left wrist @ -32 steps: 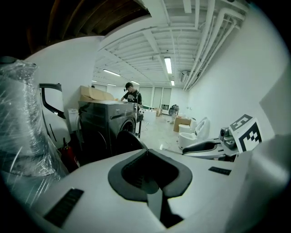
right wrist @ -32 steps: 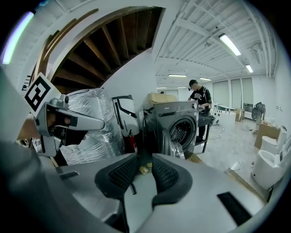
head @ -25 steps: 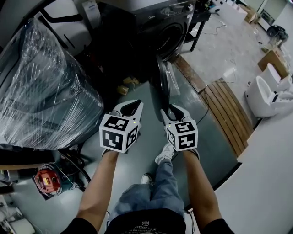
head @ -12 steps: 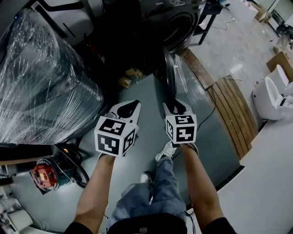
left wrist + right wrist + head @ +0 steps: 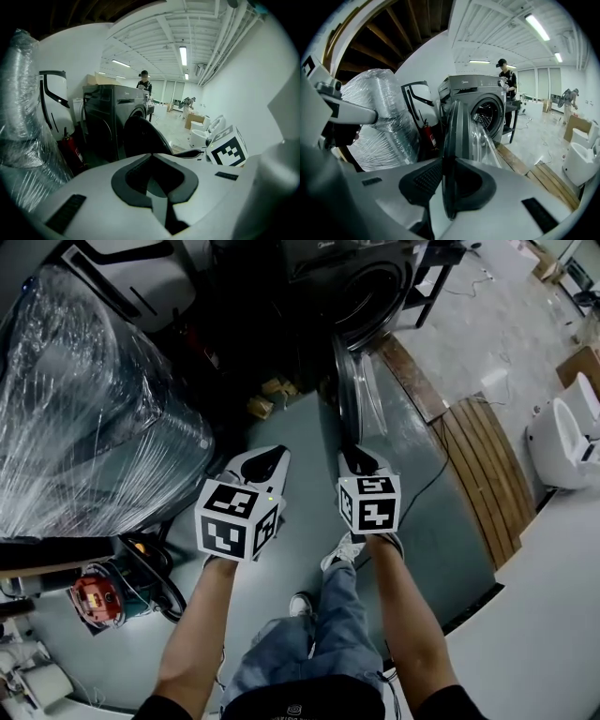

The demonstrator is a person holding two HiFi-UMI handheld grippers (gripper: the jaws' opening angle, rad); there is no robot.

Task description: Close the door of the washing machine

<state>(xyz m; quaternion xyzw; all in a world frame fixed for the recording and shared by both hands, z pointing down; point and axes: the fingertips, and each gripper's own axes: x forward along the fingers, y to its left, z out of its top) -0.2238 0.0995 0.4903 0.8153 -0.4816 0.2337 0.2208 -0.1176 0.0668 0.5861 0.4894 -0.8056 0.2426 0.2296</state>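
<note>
The dark grey washing machine (image 5: pixel 366 287) stands at the top of the head view, its drum opening facing the person. Its round door (image 5: pixel 349 390) is swung wide open, edge-on toward me. My right gripper (image 5: pixel 356 460) is at the door's free edge. In the right gripper view the door's rim (image 5: pixel 457 136) runs straight down between the closing jaws of the right gripper (image 5: pixel 450 161), and the pads sit against it. My left gripper (image 5: pixel 272 457) hangs beside it to the left, shut and empty, and the left gripper (image 5: pixel 151 157) has the door (image 5: pixel 145 138) ahead of it.
A large plastic-wrapped appliance (image 5: pixel 84 399) fills the left side. A red machine (image 5: pixel 94 601) lies on the floor at lower left. Wooden boards (image 5: pixel 478 465) and white toilets (image 5: pixel 567 437) lie to the right. A person (image 5: pixel 506 77) stands behind the washer. A fire extinguisher (image 5: pixel 429 133) leans beside it.
Both grippers have sunk a little and come closer to the door. The right gripper's jaws now have the door's rim between them.
</note>
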